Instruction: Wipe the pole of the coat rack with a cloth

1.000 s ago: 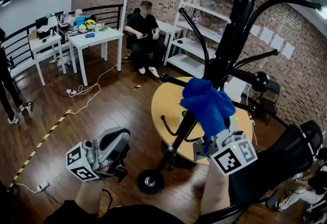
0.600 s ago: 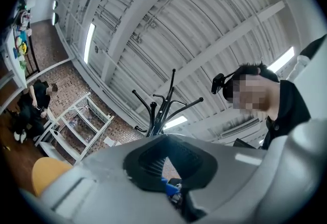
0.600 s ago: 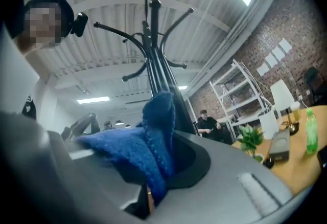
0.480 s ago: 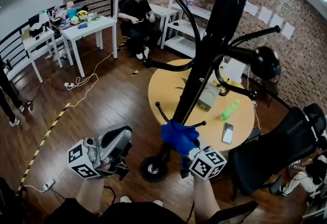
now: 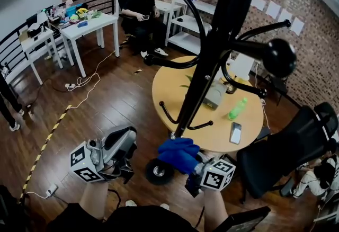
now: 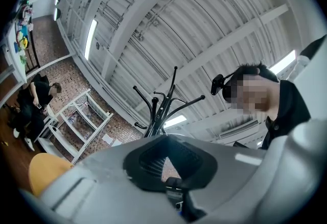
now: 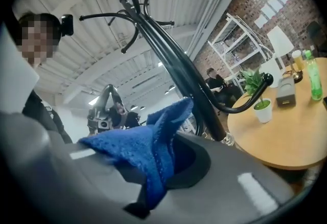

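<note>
Item 1. Right gripper (image 5: 195, 168): its jaws are closing tight on a blue cloth (image 5: 177, 153), which is bunching up out of the jaws and draping over them. The marker cube (image 5: 217, 175) is showing black-and-white squares.

Item 2. Cloth, position: it is sitting low down by the foot of the coat rack pole (image 5: 205, 69), just under the lowest hooks and beside the black wheel (image 5: 158, 171) on the floor. Whether it is touching the pole cannot be told.

Item 3. Left gripper (image 5: 117, 158): its jaws are pressing together with nothing between them. It is hanging well to the left of the pole, over the wooden floor.

Item 4. Round desk (image 5: 172, 90), standing behind the pole and carrying:
- a green bottle (image 5: 237, 108), lying tilted, contents not discernible;
- a white pot (image 7: 262, 111) holding a green plant;
- a glass (image 7: 297, 59) holding a yellowish drink;
- a grey box (image 5: 214, 96), closed;
- a phone (image 5: 235, 132), lying flat near the edge.

Item 5. White shelf unit (image 5: 183, 11), standing against the brick wall and holding small items too blurred to name.

Item 6. White desks (image 5: 87, 21) at the left, carrying mixed clutter.

Item 7. Paper sheets (image 5: 274, 9) are hanging on the brick wall; any print is too small to read.

Item 8. A person (image 5: 142, 9) is sitting by the shelf unit.
</note>
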The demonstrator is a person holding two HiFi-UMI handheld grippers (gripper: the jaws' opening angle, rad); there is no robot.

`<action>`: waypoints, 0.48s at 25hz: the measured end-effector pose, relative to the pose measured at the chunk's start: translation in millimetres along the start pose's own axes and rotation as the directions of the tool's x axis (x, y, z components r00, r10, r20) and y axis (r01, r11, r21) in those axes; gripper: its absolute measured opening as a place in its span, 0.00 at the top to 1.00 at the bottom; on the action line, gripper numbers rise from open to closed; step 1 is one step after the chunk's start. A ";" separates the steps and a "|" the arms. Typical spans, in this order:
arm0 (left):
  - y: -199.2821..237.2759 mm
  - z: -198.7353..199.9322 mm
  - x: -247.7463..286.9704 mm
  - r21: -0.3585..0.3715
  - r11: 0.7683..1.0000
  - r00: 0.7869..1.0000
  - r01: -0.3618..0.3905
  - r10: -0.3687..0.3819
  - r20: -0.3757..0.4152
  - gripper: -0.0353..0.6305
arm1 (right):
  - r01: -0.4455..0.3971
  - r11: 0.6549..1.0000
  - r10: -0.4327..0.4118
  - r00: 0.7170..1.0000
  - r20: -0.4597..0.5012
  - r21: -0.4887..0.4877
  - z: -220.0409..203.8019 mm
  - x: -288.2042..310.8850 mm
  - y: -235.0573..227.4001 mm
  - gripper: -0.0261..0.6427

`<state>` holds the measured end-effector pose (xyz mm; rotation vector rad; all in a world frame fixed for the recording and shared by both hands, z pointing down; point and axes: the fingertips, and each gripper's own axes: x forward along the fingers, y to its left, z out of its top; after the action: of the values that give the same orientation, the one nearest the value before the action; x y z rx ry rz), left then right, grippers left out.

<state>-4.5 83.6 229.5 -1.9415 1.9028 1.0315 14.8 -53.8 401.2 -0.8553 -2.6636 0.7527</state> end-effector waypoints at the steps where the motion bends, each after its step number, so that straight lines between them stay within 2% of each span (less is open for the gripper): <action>1: 0.0 0.8 -0.3 0.002 1.000 1.000 0.000 0.000 0.000 0.96 | 0.007 1.000 -0.008 1.000 0.006 0.018 -0.5 1.0 -4.9 0.93; 3: 0.5 2.2 -2.2 0.006 1.000 1.000 -0.006 0.006 0.002 0.96 | 0.066 0.997 -0.067 0.998 0.022 0.048 -3.2 4.4 -24.0 0.93; 6: 0.0 7.3 -5.2 0.019 1.000 1.000 -0.011 0.011 0.009 0.96 | 0.157 0.987 -0.158 0.984 0.076 0.026 4.8 8.6 -46.8 0.93; 8: 0.1 10.8 -6.1 0.029 1.000 1.000 -0.012 0.011 0.014 0.96 | 0.157 0.988 -0.156 0.978 0.137 -0.002 25.4 10.7 -44.6 0.93; 12: -0.5 15.5 -8.7 0.042 0.999 1.000 -0.009 0.008 0.022 0.96 | 0.122 0.987 -0.092 0.965 0.247 -0.107 84.5 12.9 -10.5 0.93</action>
<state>-8.2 99.9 223.5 -1.8929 1.9071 1.0035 -32.1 -87.0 337.1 -0.6779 -2.9699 0.7157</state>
